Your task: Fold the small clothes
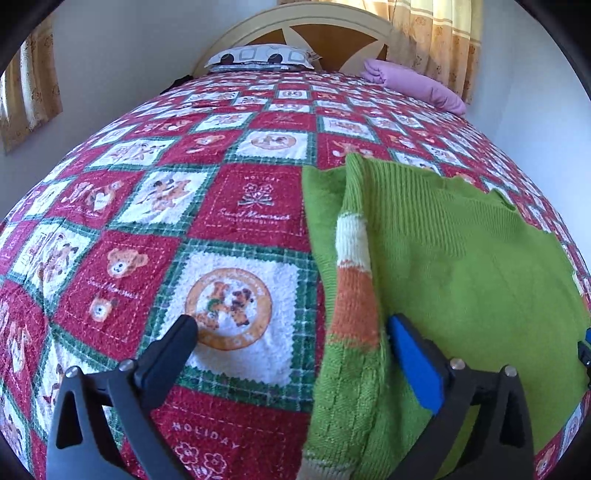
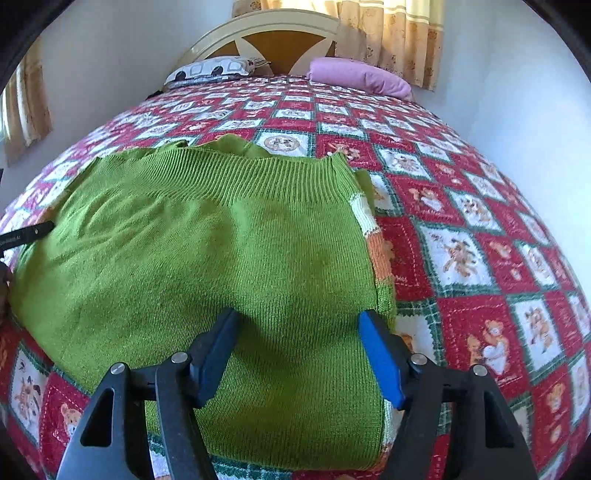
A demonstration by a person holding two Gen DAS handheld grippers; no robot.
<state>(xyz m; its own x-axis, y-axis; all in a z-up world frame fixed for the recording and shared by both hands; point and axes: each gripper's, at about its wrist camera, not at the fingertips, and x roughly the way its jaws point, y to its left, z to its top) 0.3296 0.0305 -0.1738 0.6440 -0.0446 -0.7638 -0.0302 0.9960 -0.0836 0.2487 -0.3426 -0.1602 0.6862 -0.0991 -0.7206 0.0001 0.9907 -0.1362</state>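
A small green knit sweater (image 1: 461, 258) lies flat on the patchwork bedspread (image 1: 147, 229), its ribbed hem toward the headboard. A sleeve with orange and white bands (image 1: 354, 288) is folded along its left edge. My left gripper (image 1: 291, 328) hovers open and wide over that sleeve edge; the black finger is over the bedspread and the blue-padded finger (image 1: 413, 362) over the sweater. In the right wrist view the sweater (image 2: 184, 251) fills the middle. My right gripper (image 2: 297, 319) stands open above its near right part, with nothing pinched between its pads. Another striped sleeve (image 2: 376, 251) peeks out at the right edge.
A patterned pillow (image 1: 258, 57) and a folded purple cloth (image 1: 417, 85) lie by the wooden headboard (image 1: 295, 33). Curtains (image 1: 436, 40) hang behind the bed. A black part of the other gripper (image 2: 29, 234) shows at the left edge of the right wrist view.
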